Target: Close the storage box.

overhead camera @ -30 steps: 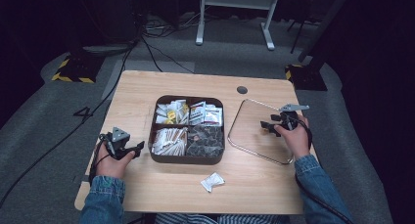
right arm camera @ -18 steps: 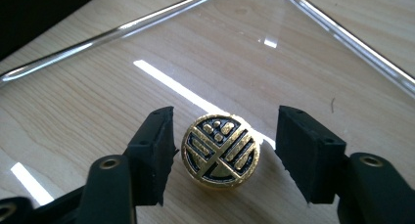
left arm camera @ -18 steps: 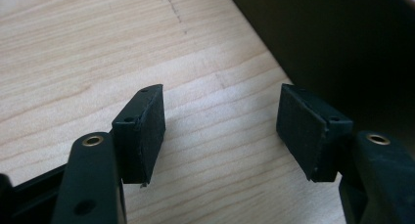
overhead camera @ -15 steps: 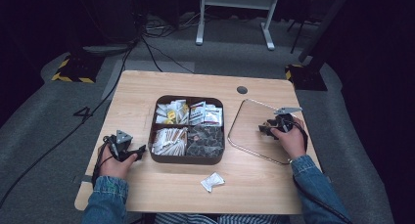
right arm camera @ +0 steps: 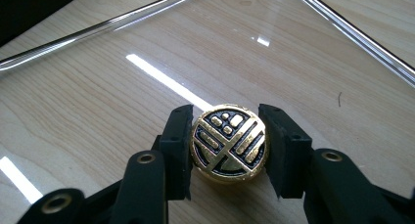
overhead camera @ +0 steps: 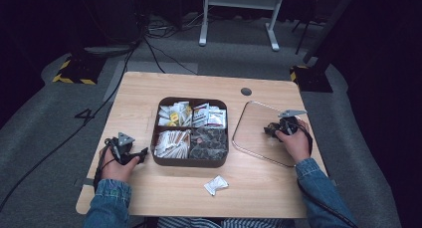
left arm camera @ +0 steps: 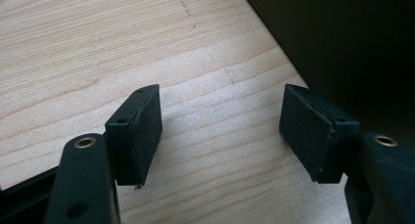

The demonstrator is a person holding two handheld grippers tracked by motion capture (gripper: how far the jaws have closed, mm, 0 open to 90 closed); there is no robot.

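Between the jaws of the right gripper [right arm camera: 228, 150] sits the round gold-and-black knob [right arm camera: 228, 142] of the clear lid [right arm camera: 122, 82]; the jaws have just been closing and now clamp the knob from both sides, pads pressed on its rim. The lid lies flat on the table [overhead camera: 278, 193], spreading ahead of and around these jaws, just beside the divided box [overhead camera: 190, 132] of packets. The left gripper [left arm camera: 220, 136] rests well apart, jaws released over bare wood, the box's dark wall ahead to one side. The right hand [overhead camera: 293, 141] has the lid, so any lift is probably its job.
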